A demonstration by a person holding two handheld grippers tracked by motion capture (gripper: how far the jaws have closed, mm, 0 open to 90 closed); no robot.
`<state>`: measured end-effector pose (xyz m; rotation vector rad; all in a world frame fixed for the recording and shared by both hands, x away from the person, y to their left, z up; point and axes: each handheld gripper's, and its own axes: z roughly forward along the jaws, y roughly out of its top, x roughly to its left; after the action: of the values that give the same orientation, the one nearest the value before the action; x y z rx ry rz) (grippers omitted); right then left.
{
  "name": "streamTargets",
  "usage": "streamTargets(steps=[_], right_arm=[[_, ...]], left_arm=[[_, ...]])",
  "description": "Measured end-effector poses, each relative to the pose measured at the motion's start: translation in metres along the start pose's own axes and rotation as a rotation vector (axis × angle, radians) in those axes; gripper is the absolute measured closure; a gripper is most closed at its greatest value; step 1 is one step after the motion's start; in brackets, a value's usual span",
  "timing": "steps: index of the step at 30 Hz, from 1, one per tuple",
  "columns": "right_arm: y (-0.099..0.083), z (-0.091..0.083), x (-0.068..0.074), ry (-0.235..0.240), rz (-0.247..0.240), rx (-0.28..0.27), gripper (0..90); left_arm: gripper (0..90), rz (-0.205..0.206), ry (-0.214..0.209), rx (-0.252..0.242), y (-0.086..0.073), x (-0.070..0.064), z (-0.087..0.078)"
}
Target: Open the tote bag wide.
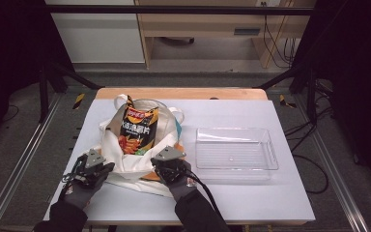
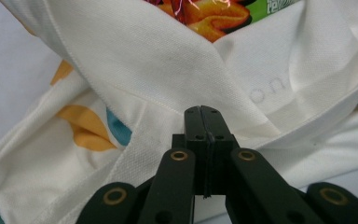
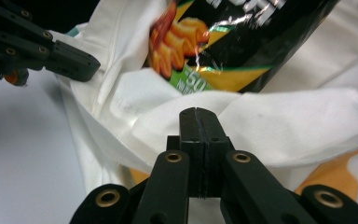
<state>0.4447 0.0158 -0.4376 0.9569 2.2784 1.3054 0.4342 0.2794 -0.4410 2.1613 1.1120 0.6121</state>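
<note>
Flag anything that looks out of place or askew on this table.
The chip bag sticks halfway out of the crumpled white tote bag, tilted. Nothing is spilled or torn. The clear tray sits empty beside it.

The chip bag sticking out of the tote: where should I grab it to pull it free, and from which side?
Probably grip the chip bag by its crimped top edge, coming from the far side and above. That end stands clear of the white tote bag; the lower part is wrapped in cloth. Both the left gripper and right gripper look shut on the tote's near rim, so one must release first.
</note>
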Motion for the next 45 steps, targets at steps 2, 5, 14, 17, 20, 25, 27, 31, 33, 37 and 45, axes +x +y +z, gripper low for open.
streamTargets(steps=[2, 5, 14, 17, 20, 25, 27, 31, 33, 37, 45], right_arm=[[-0.004, 0.001, 0.000, 0.002, 0.002, 0.007, 90.0], [-0.014, 0.003, 0.000, 0.008, 0.021, 0.025, 90.0], [-0.028, 0.012, 0.003, -0.005, 0.016, 0.054, 90.0], [-0.032, 0.014, 0.004, 0.001, 0.015, 0.062, 90.0], [-0.035, 0.017, 0.006, 0.003, 0.010, 0.077, 90.0], [-0.036, 0.016, 0.006, 0.009, 0.007, 0.083, 90.0], [-0.036, 0.015, 0.006, 0.010, 0.005, 0.083, 90.0], [-0.034, 0.010, 0.004, 0.002, 0.011, 0.068, 90.0], [-0.033, 0.008, 0.002, -0.012, 0.009, 0.064, 90.0], [-0.032, 0.000, -0.012, -0.069, 0.046, 0.052, 90.0], [-0.039, 0.001, -0.012, -0.095, 0.033, 0.047, 90.0]], left_arm=[[89.4, -0.004, -0.003, 0.003, -0.002, 0.000, 0.000], [89.4, -0.008, -0.005, 0.007, -0.002, -0.001, 0.001], [89.3, -0.034, -0.021, -0.042, 0.006, 0.003, -0.007], [89.3, -0.053, -0.025, -0.092, 0.017, 0.010, -0.010], [87.5, -0.054, 0.041, -0.112, 0.025, 0.017, -0.012], [87.6, -0.053, 0.144, -0.085, 0.026, 0.033, -0.002], [87.7, -0.065, 0.156, -0.069, 0.022, 0.038, 0.001], [88.9, -0.069, 0.165, -0.024, 0.009, 0.040, 0.001], [89.0, -0.081, 0.164, -0.009, 0.002, 0.042, -0.001], [89.3, -0.116, 0.146, 0.077, -0.020, 0.054, 0.001], [89.3, -0.125, 0.102, -0.081, -0.021, 0.059, -0.016]])
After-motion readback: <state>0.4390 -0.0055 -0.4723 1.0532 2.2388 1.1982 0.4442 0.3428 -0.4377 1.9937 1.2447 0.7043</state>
